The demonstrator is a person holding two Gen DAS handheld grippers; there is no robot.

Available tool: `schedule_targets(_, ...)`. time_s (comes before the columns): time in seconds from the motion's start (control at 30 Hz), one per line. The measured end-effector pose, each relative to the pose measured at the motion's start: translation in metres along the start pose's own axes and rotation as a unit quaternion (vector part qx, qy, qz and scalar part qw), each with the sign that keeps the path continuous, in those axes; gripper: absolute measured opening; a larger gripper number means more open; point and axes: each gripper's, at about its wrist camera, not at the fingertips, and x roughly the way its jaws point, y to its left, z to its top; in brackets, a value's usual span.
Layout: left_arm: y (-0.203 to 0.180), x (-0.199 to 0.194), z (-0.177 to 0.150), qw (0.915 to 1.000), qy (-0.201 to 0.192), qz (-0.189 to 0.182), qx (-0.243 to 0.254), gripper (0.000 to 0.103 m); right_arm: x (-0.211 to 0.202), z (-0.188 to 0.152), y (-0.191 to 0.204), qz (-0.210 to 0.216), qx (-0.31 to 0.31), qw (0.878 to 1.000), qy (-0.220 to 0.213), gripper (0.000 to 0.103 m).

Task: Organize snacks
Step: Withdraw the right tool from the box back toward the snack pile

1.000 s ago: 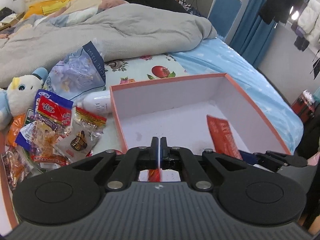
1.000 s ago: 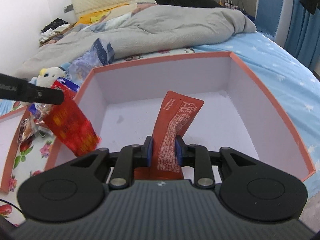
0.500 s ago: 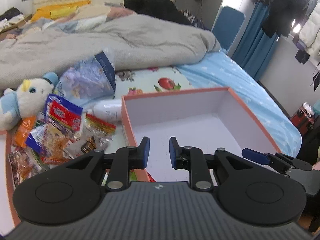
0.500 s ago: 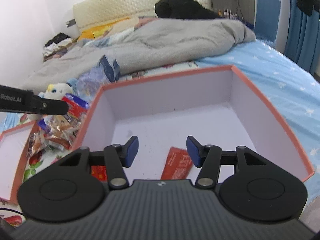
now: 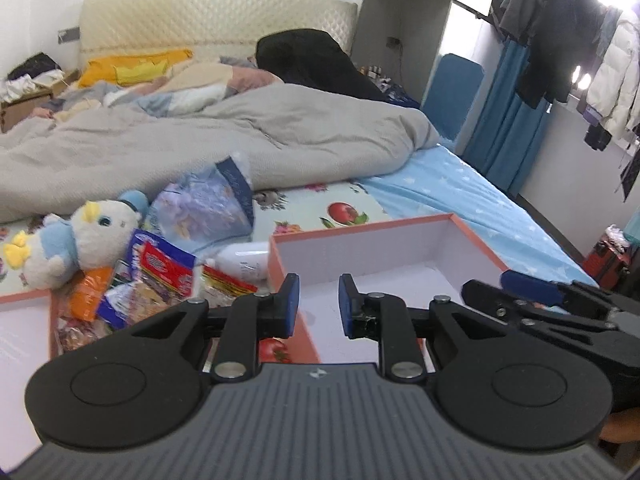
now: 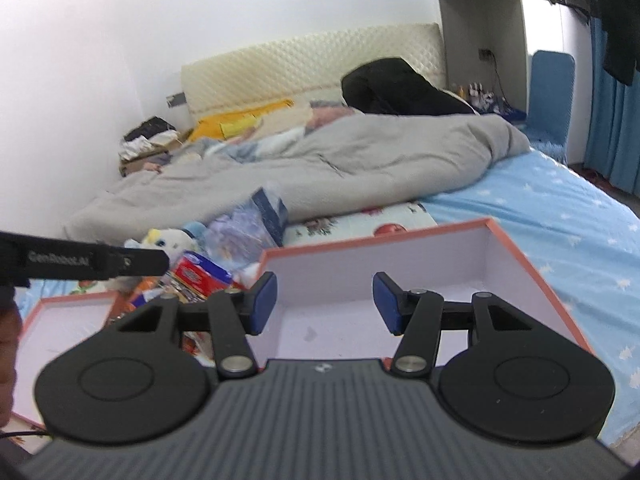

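An orange-rimmed box with a white inside point(image 5: 360, 252) point(image 6: 532, 264) lies on the bed in front of me. A pile of snack packets point(image 5: 160, 276) point(image 6: 200, 272) lies to its left. My left gripper point(image 5: 318, 304) is open and empty above the box's left wall. My right gripper point(image 6: 324, 304) is open and empty above the box. The red packets inside the box are hidden behind the gripper bodies. The right gripper also shows at the right of the left wrist view point(image 5: 532, 284).
A plush duck point(image 5: 68, 240), a bluish tissue pack point(image 5: 204, 208) and a white bottle point(image 5: 244, 260) lie beside the snacks. The box lid point(image 6: 60, 320) lies at the left. A grey duvet point(image 5: 200, 136) covers the bed behind. The left gripper's finger point(image 6: 100, 262) crosses the right wrist view.
Both grippers opened and let go of their red packets into the box. Both then rose and pulled back, so the box looks smaller and lower.
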Motion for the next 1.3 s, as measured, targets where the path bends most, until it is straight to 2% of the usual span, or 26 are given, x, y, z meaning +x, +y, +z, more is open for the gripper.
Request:
schedule_targets(0.33, 0.024, -0.023, -0.005, 0.9996, -0.014, 0.014, -0.018, 0.025, 0.0, 0.003, 0.02, 0.014, -0.006, 1.0, -0.004, 0.056)
schedule_targets(0.7, 0.059, -0.054, -0.016, 0.9984, -0.024, 0.036, -0.036, 0.025, -0.004, 0.001, 0.068, 0.052, -0.026, 0.998, -0.011, 0.056)
schedule_targets(1.03, 0.099, -0.083, -0.042, 0.996, -0.022, 0.064, -0.058, 0.025, -0.012, -0.017, 0.107, 0.077, -0.034, 0.996, 0.001, 0.056)
schedule_targets(1.3, 0.124, -0.092, -0.065, 0.9939, -0.015, 0.063, -0.089, 0.025, -0.014, -0.035, 0.132, 0.081, -0.049, 0.995, 0.015, 0.056)
